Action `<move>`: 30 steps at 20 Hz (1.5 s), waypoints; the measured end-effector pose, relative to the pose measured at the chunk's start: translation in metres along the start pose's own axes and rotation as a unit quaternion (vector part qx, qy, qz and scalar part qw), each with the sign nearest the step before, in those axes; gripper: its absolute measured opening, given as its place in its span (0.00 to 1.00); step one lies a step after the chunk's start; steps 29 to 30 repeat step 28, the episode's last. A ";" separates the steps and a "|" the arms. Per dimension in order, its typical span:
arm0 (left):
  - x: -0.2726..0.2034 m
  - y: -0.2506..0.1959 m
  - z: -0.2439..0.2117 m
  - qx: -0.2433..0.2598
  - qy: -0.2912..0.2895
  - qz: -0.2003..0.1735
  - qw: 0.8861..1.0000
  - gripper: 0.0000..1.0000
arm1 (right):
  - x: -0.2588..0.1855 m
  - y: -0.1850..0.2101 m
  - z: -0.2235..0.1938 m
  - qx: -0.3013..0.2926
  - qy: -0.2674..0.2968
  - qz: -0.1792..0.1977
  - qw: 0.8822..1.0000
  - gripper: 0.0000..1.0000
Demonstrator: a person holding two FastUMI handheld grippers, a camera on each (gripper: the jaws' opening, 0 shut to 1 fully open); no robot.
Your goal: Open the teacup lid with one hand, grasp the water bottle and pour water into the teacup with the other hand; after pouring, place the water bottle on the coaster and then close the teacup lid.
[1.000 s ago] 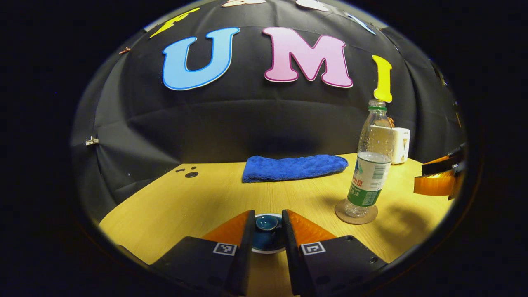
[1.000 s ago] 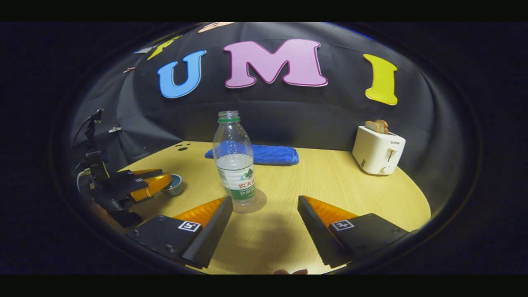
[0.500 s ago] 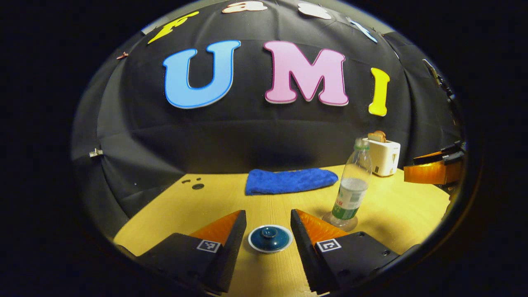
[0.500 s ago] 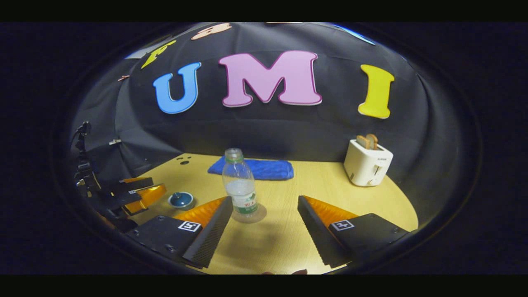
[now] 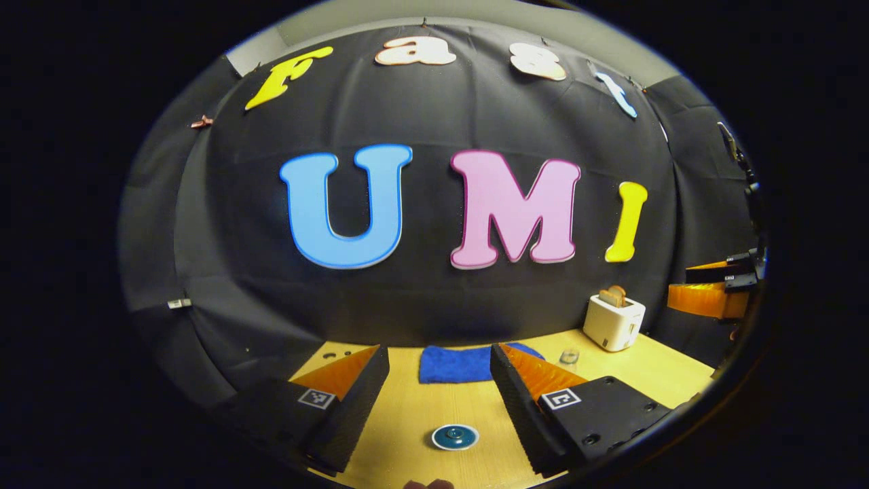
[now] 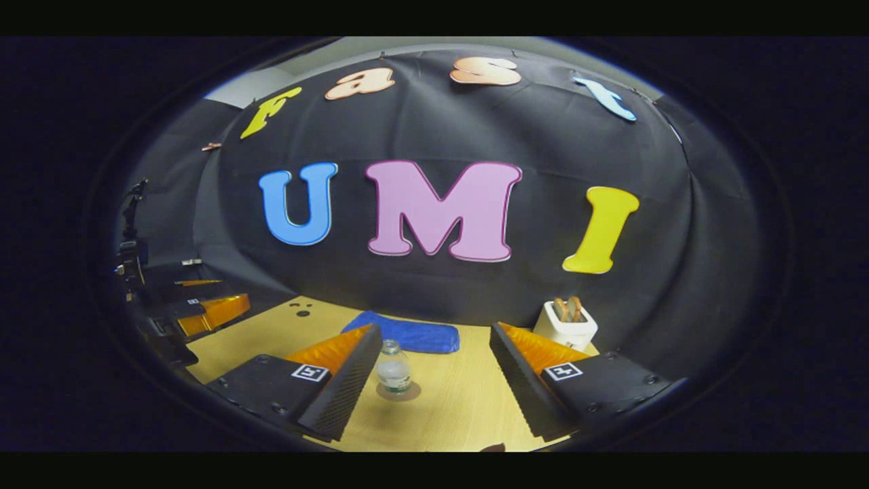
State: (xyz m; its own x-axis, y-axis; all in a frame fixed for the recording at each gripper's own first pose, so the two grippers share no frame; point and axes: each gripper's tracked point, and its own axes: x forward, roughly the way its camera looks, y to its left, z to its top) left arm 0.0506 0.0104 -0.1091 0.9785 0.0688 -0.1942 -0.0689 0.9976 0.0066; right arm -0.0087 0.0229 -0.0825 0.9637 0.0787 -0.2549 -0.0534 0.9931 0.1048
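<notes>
I count 1 water bottle (image 6: 393, 369) on 1 coaster (image 6: 399, 392), 1 lidded teacup (image 5: 455, 437), 1 blue cloth (image 6: 407, 335), 1 toaster (image 6: 565, 324) w/ 2 toast slices (image 6: 567, 308), and 2 grippers: left (image 5: 440, 363), right (image 6: 436, 339), both empty, all on 1 table (image 6: 461, 401)

Both claws pulled back, left claw (image 5: 440, 370) widened.

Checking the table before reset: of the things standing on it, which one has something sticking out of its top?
The white toaster at the back right: slices of bread poke up from its slots. The water bottle has a bare open neck, and the teacup is lidded.
</notes>
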 end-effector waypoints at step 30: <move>-0.018 -0.021 0.065 0.024 -0.042 -0.036 0.998 0.94 | -0.034 -0.020 0.063 0.000 -0.062 -0.057 0.996 0.99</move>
